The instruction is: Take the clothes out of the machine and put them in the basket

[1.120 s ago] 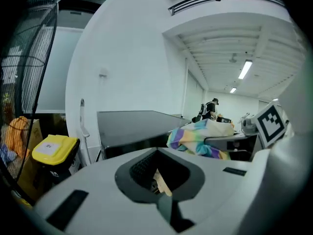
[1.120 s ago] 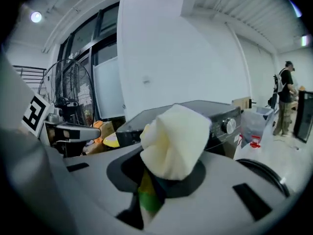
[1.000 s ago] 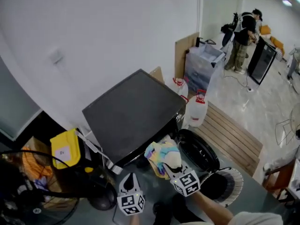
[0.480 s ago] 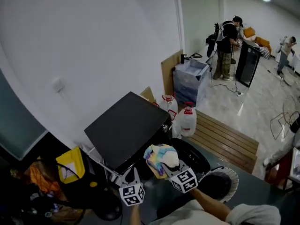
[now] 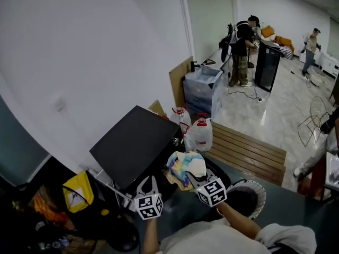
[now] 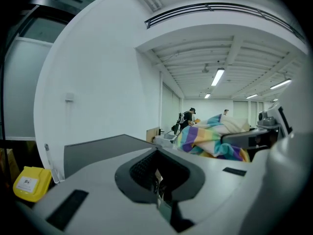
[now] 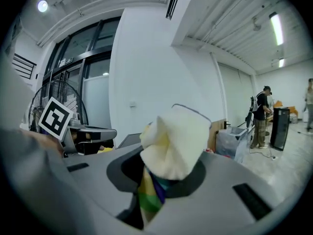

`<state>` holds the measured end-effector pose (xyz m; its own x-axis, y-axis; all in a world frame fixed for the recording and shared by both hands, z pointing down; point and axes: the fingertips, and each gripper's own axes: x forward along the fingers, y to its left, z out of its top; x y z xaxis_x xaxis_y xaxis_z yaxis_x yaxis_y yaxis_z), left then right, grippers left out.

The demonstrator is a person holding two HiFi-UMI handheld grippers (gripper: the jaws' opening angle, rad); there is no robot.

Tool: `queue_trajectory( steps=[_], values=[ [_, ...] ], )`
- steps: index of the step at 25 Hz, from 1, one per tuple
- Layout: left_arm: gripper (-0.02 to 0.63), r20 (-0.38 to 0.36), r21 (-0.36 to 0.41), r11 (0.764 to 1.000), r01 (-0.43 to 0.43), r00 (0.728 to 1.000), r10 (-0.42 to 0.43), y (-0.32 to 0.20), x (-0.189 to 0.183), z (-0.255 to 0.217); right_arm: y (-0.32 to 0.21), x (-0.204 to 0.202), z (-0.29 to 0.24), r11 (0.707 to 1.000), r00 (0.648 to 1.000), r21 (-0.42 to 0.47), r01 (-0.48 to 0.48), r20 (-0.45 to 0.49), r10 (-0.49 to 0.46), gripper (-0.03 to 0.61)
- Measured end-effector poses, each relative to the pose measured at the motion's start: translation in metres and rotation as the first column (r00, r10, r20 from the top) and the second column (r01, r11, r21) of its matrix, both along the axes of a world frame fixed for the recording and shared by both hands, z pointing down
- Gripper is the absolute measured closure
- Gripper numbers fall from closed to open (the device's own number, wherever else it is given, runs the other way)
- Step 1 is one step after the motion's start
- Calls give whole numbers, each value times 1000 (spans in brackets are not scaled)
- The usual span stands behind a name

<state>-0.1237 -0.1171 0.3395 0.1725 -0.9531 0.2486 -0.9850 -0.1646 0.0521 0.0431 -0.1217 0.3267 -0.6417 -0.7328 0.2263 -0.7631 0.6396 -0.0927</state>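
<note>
A bundle of clothes [image 5: 185, 165], striped in many colours with a cream piece on top, hangs from my right gripper [image 5: 197, 180], which is shut on it. In the right gripper view the cream cloth [image 7: 173, 141] fills the space between the jaws. My left gripper [image 5: 150, 180] is beside it on the left, shut with nothing in it, and sees the bundle [image 6: 210, 138] to its right. The dark-topped machine [image 5: 132, 144] stands just beyond both grippers, its round black door [image 5: 218, 174] open under the bundle. The white ribbed basket [image 5: 259, 192] sits to the right of my right gripper.
Two water jugs [image 5: 200, 134] stand behind the machine, next to a slatted wooden platform [image 5: 249, 152] and a plastic storage box [image 5: 202, 86]. A yellow container [image 5: 78, 190] and dark clutter lie left of the machine. People [image 5: 241, 52] stand far off by a black cabinet.
Both grippers have risen together, and the bundle has come up and away from the machine's opening. The view has lifted and swung, showing more of the room.
</note>
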Motion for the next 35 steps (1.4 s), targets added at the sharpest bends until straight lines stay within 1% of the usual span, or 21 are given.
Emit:
queue_trajectory(
  steps=[4,7,11,13,16,20,24,28,31,33,35],
  values=[
    [595,1,9,998,-66,998,66,-10,27,-7,6,29,1,998,998,-13,-68,-3,68,494],
    [595,3,13,991,-131,991,131,-19,53,-10,10,55,3,991,991,-19,-135,0,135,494],
    [595,2,16,973,-229,974,229,-27,102,-12,22,103,6,971,971,-26,-239,-4,239,494],
    [595,0,11,958,-287,958,287,-28,130,-10,33,130,12,953,954,-37,-301,-11,301,494],
    [595,-5,5,923,-384,923,384,-28,174,-5,50,170,18,913,915,-50,-404,-17,404,494],
    [595,-13,-6,868,-496,868,496,-25,230,3,75,222,26,848,850,-58,-527,-31,526,494],
    [595,-14,-17,813,-582,813,582,-16,282,10,103,270,36,779,782,-74,-623,-46,621,494],
    [595,-22,-36,763,-646,764,645,-11,318,22,123,304,50,714,720,-92,-694,-67,691,494],
    [595,-28,-60,736,-675,738,675,-3,335,34,137,323,68,675,685,-121,-728,-89,723,494],
    [595,-28,-76,727,-683,730,683,-1,342,40,140,335,82,653,668,-144,-743,-106,737,494],
    [595,-28,-93,724,-683,729,684,-4,345,47,139,345,97,637,657,-168,-753,-121,744,494]
  ],
)
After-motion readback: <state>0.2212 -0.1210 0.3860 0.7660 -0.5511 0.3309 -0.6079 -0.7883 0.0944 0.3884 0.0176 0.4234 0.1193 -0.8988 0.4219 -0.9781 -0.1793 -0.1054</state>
